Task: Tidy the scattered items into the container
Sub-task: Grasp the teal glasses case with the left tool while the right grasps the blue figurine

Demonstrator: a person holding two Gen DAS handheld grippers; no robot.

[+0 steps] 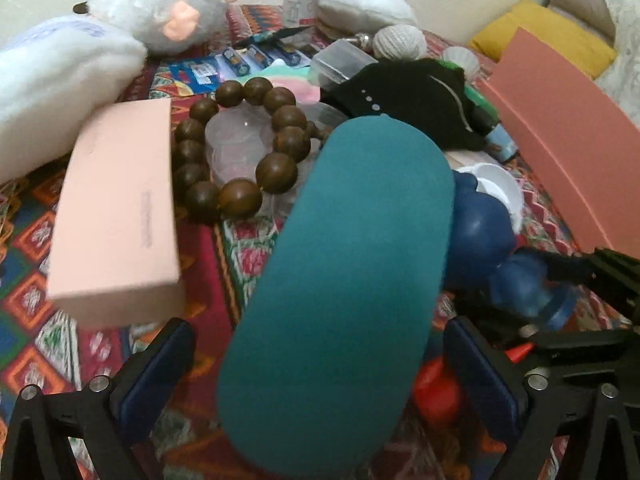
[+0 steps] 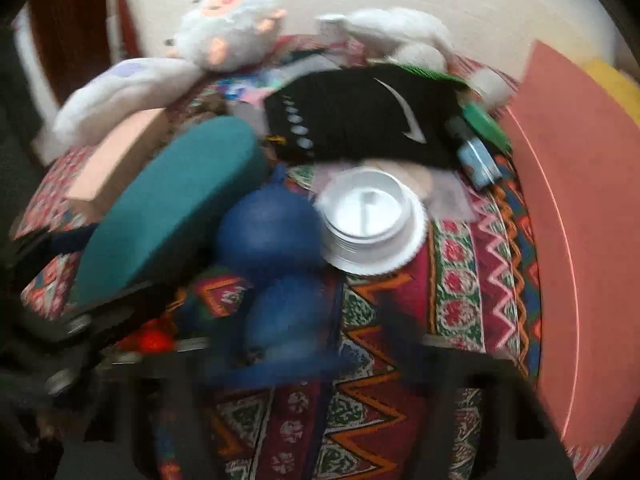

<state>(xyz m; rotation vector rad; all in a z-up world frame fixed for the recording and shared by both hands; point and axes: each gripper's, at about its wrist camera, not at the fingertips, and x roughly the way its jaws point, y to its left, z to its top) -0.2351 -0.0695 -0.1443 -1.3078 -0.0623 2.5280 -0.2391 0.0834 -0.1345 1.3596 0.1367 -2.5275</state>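
Left wrist view showed the left gripper (image 1: 320, 364) with jaws wide, the teal case (image 1: 340, 280) lying lengthwise between them, touching neither pad; centring before closing would have helped; the pink container (image 1: 568, 152) stood far right; the right gripper (image 2: 304, 364) straddled a blue gourd (image 2: 276, 272), its jaws too blurred to tell.

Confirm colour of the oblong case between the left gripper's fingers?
Teal oblong case, plain, no pattern; clearest in the left wrist view.

Home, likely a bedroom: patterned woven cloth (image 1: 256, 256), plush sheep toy (image 1: 160, 4), yellow cushion (image 1: 548, 36), household clutter lay scattered against a plain wall.
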